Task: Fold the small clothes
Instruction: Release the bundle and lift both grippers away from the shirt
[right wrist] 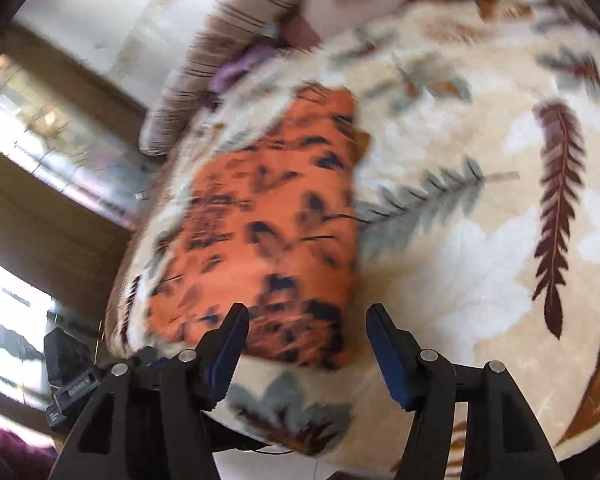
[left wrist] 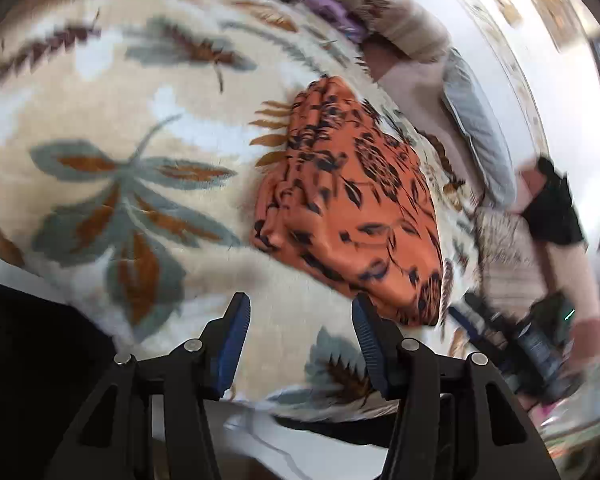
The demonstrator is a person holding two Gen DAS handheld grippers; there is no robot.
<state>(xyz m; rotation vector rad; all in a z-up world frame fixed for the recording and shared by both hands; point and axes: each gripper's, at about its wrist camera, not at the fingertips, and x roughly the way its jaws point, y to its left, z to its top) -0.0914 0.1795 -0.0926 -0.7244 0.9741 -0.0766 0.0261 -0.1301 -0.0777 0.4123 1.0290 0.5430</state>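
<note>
A folded orange garment with a black leaf print lies on a cream blanket patterned with leaves. My left gripper hovers open above the blanket, just short of the garment's near edge, nothing between its blue pads. The other gripper shows at the right edge of the left wrist view, blurred. In the right wrist view the same garment lies lengthwise ahead, and my right gripper stands open over its near end, its pads apart from the cloth.
A rolled brown striped cover and some purple cloth lie at the bed's far side. A grey pillow rests by the white wall. A person's arm in a black glove shows at right. Wooden furniture stands left of the bed.
</note>
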